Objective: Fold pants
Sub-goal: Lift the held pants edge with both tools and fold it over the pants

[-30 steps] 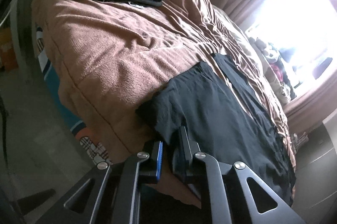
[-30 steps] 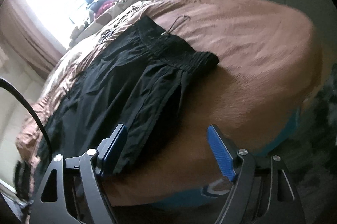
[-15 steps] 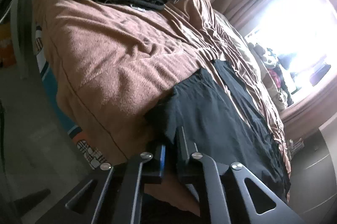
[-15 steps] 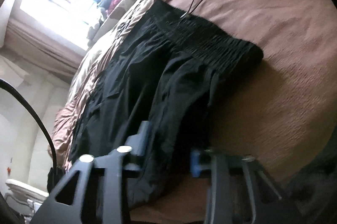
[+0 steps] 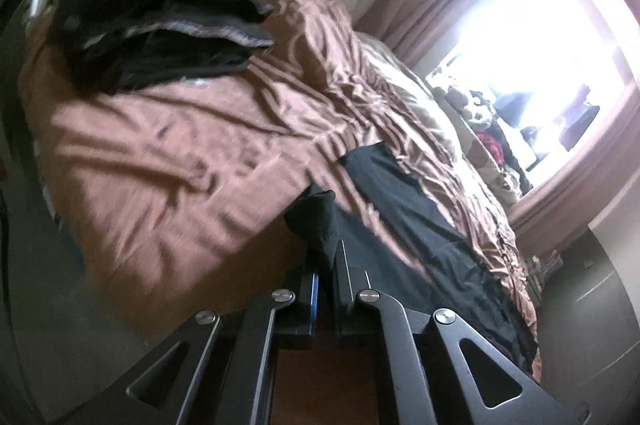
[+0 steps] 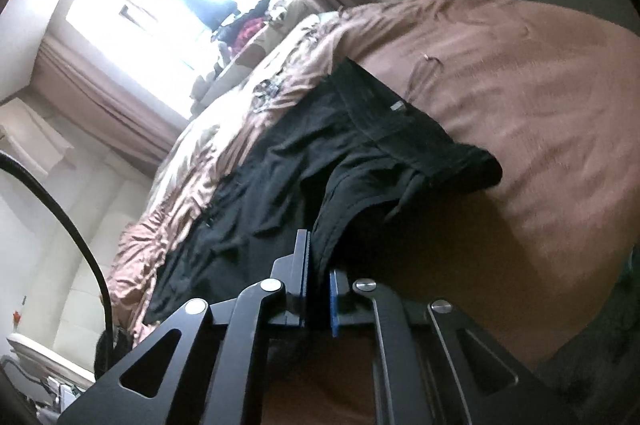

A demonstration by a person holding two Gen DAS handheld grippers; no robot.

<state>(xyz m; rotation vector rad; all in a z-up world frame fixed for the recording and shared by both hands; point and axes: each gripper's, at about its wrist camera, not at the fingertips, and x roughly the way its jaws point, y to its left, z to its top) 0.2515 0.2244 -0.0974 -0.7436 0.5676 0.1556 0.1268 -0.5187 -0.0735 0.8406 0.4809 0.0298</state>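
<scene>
Bright window light washes over a bed covered by a brown blanket (image 5: 172, 161), and on it we have the black pants (image 6: 280, 185) laid out lengthwise near the edge closest to us. At the far end of the bed sits a stack of dark folded clothes (image 5: 160, 21).

We hold the garment at two places along its near side. Our left gripper (image 5: 326, 265) has its fingers pressed together on a bunched corner of a leg end, which stands up a little above the blanket. Our right gripper (image 6: 318, 265) pinches the near edge of the fabric below the elastic waistband (image 6: 420, 141), whose drawstring (image 6: 420, 77) trails onto the blanket beyond it. From each pinch the cloth rises off the bed, while the rest of the pants lies flat.

We judge this to be the start of the first fold: both grips look secure and the near edge is coming up. The next move, as we see it, calls for carrying both pinched points together over the garment toward its far side, keeping the edge taut between them so one leg lands squarely on the other. If one hand leads, the fabric may skew or drag the blanket into ridges.
</scene>
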